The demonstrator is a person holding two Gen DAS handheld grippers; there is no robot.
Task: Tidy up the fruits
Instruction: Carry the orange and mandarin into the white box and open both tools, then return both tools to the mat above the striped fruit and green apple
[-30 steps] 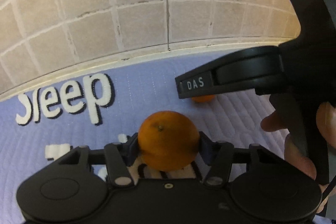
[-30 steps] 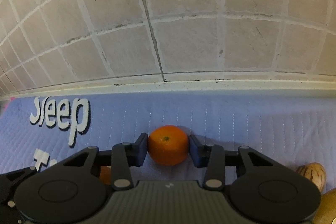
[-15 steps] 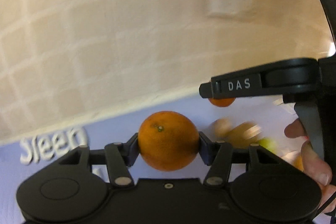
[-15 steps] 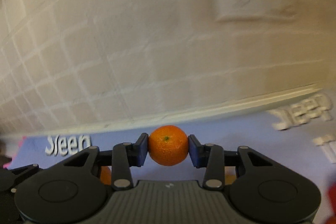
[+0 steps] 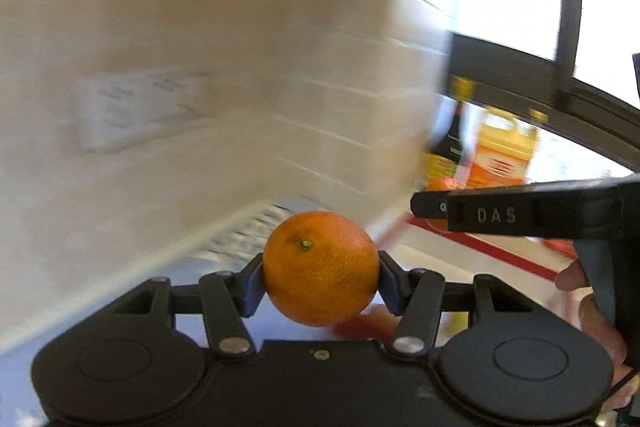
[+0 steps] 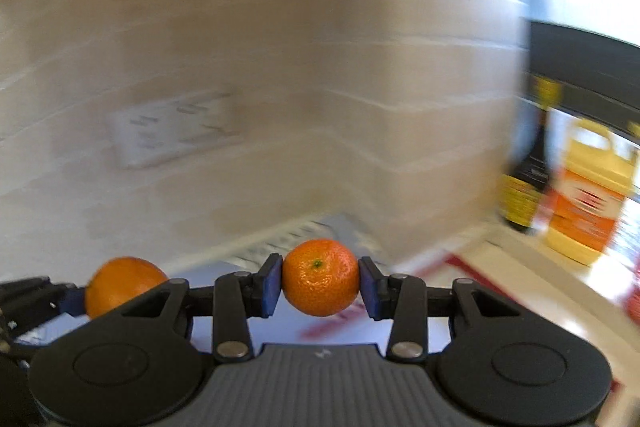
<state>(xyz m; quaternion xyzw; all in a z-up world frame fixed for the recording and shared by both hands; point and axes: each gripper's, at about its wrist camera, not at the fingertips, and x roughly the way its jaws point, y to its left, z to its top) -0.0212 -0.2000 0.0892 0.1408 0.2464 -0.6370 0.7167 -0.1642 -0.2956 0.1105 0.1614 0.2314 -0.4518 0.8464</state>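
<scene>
My left gripper [image 5: 321, 277] is shut on a large orange [image 5: 320, 267] and holds it in the air. My right gripper [image 6: 320, 287] is shut on a smaller orange [image 6: 321, 277], also lifted. In the left wrist view the right gripper's black body marked DAS [image 5: 520, 215] crosses the right side, with its orange [image 5: 438, 187] partly hidden behind it. In the right wrist view the left gripper's orange [image 6: 122, 285] shows at the lower left. Both views are blurred by motion.
A tiled wall [image 6: 280, 67] fills most of both views. At the right stand a dark bottle with a yellow label [image 6: 524, 187] and a yellow-orange jug [image 6: 588, 195] on a white surface with a red line [image 5: 500, 251]. A window frame [image 5: 568, 7] is beyond.
Both grippers have lifted their oranges off the purple mat and swung right. The mat has left view; the wall corner, bottles and window have come in.
</scene>
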